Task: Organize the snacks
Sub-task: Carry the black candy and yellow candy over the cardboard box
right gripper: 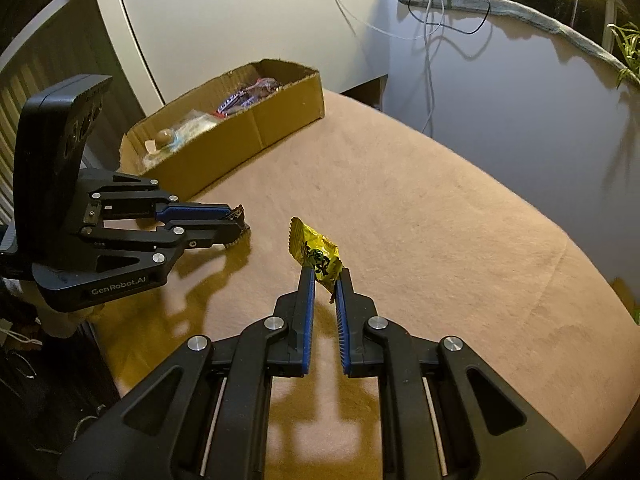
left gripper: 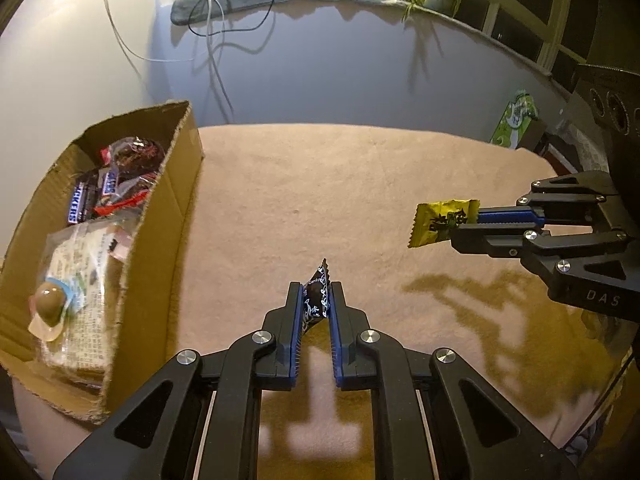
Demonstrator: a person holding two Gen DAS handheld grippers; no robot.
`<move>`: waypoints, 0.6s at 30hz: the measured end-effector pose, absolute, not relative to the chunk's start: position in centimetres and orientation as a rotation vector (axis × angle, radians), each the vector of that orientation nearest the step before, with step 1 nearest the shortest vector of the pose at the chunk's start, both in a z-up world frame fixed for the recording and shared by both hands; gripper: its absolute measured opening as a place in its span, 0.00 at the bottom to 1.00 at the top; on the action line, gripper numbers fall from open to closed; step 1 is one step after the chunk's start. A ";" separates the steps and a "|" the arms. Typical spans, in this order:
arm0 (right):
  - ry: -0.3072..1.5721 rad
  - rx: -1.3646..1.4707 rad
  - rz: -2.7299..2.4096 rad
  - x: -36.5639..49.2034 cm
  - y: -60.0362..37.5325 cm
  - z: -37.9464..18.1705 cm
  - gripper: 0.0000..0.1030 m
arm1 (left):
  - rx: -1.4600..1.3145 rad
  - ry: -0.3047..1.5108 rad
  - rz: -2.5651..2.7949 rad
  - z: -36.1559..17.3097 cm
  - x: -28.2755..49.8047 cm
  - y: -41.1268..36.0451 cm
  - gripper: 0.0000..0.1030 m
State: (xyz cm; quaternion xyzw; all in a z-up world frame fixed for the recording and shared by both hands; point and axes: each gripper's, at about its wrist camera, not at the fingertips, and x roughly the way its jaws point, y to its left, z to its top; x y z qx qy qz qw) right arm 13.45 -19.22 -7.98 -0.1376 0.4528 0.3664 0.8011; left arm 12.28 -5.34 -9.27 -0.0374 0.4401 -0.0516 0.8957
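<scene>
A: What's on the left?
B: A box (left gripper: 160,216) of snacks on the tan cloth (left gripper: 360,184).
A: And the 2 grippers?
B: Left gripper (left gripper: 316,300) pinches a dark candy (left gripper: 316,300); right gripper (right gripper: 325,280) pinches a yellow candy (right gripper: 316,252), both above the cloth.

The cardboard box (left gripper: 160,216) is the one tall obstacle: its near wall rises from the tan cloth (left gripper: 360,184), and wrapped snacks (left gripper: 104,196) fill much of its inside, so the way in is from above its open top. Right of the box the cloth lies bare and wide. The left gripper (left gripper: 316,300), clamped on a black candy (left gripper: 316,296), hangs just right of the box; the right gripper (left gripper: 466,224), pinching a yellow candy (left gripper: 440,222), stands well apart from it.
</scene>
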 end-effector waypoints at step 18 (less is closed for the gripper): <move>0.900 -0.249 0.783 13.2 -17.5 -3.2 0.10 | -0.123 0.793 -0.098 -4.5 10.3 -1.3 0.10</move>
